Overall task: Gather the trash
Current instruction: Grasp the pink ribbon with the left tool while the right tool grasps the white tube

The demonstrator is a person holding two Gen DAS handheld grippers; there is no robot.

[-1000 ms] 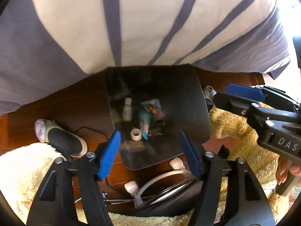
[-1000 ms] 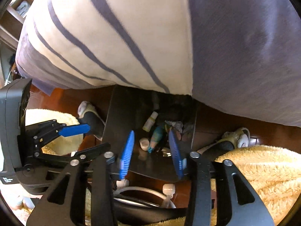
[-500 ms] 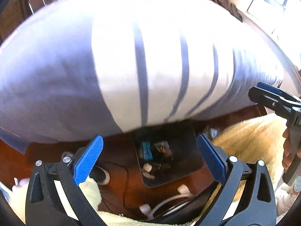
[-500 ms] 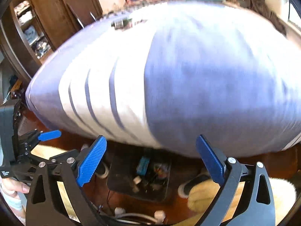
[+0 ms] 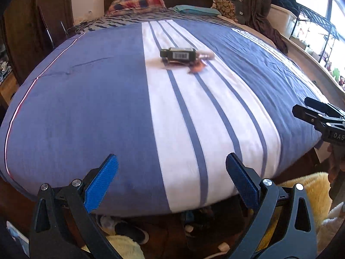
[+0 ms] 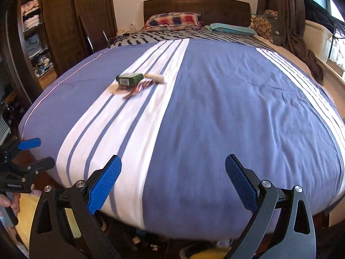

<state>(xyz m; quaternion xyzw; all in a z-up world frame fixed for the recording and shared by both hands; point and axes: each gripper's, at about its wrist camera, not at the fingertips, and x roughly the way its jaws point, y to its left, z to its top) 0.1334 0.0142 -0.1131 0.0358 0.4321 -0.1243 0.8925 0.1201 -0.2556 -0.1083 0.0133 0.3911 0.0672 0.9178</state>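
We have lifted both claws up from the bin on the floor, and their jaws have just been opening. The left claw (image 5: 171,170) and right claw (image 6: 173,171) are spread, holding nothing. A bottle (image 5: 178,54) and wrappers (image 5: 197,67) (blurry) are left mid-bed (image 5: 86,108).

Bed (image 5: 86,108), blue-and-white striped cover; dark headboard (image 6: 194,5); wooden wardrobe (image 6: 64,21) left; bright window (image 5: 319,17) right; wood floor (image 5: 163,233).

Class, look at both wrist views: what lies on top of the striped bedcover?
On the striped bedcover lie a dark green bottle with a barcode label, a crumpled reddish wrapper and a pale tube. Anything beneath the bottle stays hidden.
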